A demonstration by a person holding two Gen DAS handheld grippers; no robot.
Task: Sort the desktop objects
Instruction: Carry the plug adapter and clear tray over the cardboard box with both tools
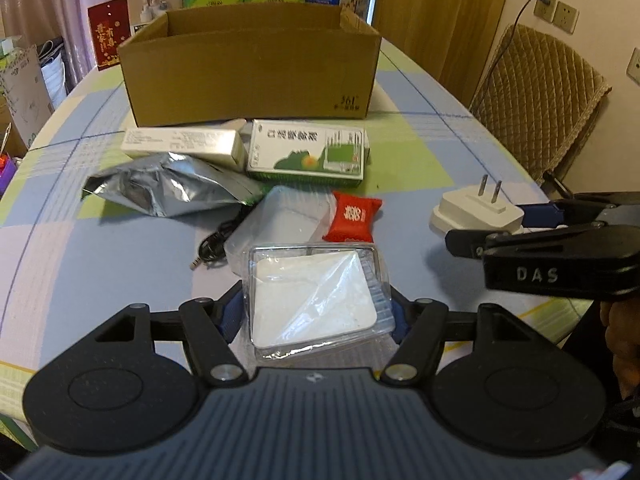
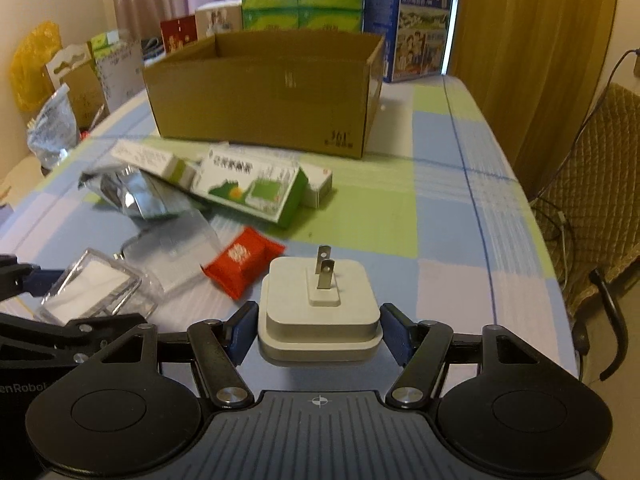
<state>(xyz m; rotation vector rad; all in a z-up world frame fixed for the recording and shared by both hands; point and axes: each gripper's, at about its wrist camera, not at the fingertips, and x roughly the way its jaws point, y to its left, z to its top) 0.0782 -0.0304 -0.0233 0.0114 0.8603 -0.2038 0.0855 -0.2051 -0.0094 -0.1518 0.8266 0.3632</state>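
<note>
My left gripper [image 1: 318,314] is shut on a clear plastic case [image 1: 316,296] with a white insert, held low over the checked tablecloth [image 1: 120,248]. A second clear case [image 1: 280,220] lies just beyond it. To the right, my right gripper [image 2: 320,332] is shut on a white charger plug [image 2: 318,312] whose two prongs point up; it also shows in the left wrist view as the charger plug [image 1: 476,210]. A red packet [image 1: 352,218] lies between the two grippers. An open cardboard box [image 1: 252,68] stands at the back of the table.
In front of the cardboard box lie a green-and-white carton [image 1: 308,152], a white carton [image 1: 180,142] and a crumpled silver foil bag [image 1: 168,188]. A black cable [image 1: 216,244] curls beside the clear cases. A padded chair [image 1: 540,92] stands off the table's right edge.
</note>
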